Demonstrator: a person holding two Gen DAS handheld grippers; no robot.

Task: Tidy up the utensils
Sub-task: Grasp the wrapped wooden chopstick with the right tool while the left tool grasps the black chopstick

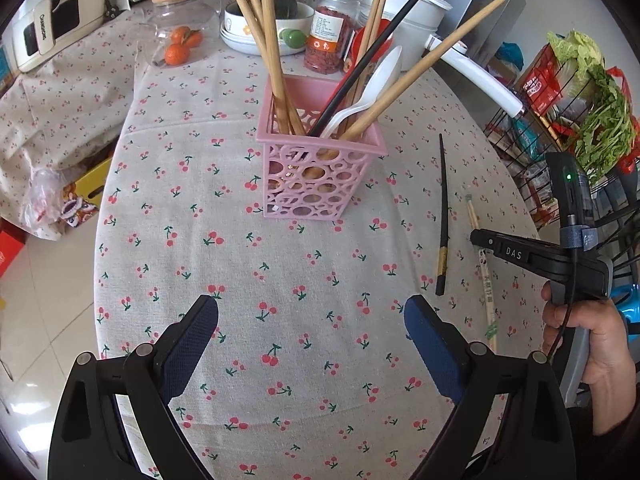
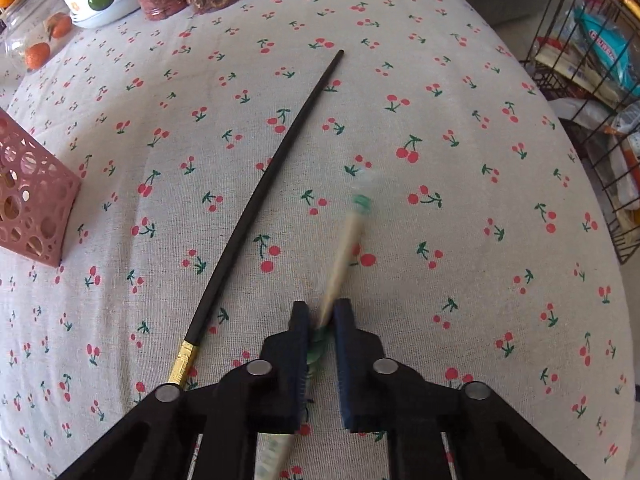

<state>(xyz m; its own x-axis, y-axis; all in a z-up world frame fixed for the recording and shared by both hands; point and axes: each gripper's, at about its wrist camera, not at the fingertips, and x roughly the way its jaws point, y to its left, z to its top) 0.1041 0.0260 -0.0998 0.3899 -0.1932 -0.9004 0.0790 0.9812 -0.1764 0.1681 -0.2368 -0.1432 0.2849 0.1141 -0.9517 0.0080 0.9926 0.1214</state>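
Note:
A pink openwork holder (image 1: 320, 168) stands mid-table with several wooden chopsticks, a black chopstick and a white spoon (image 1: 372, 92) in it; its corner shows in the right wrist view (image 2: 32, 208). A black chopstick with a gold band (image 1: 443, 216) lies right of it (image 2: 272, 188). A wrapped pair of wooden chopsticks (image 1: 482, 264) lies further right. My right gripper (image 2: 322, 312) is shut on the wrapped chopsticks (image 2: 344, 248), blurred, near their lower end; it also shows in the left wrist view (image 1: 478, 237). My left gripper (image 1: 312, 312) is open and empty, in front of the holder.
A cherry-print cloth (image 1: 240, 272) covers the table. At the back stand jars (image 1: 330, 32), a bowl (image 1: 264, 28), oranges (image 1: 180, 46) and a white pot (image 1: 404, 8). A wire rack with greens and packets (image 1: 576, 120) stands past the right edge (image 2: 592, 64).

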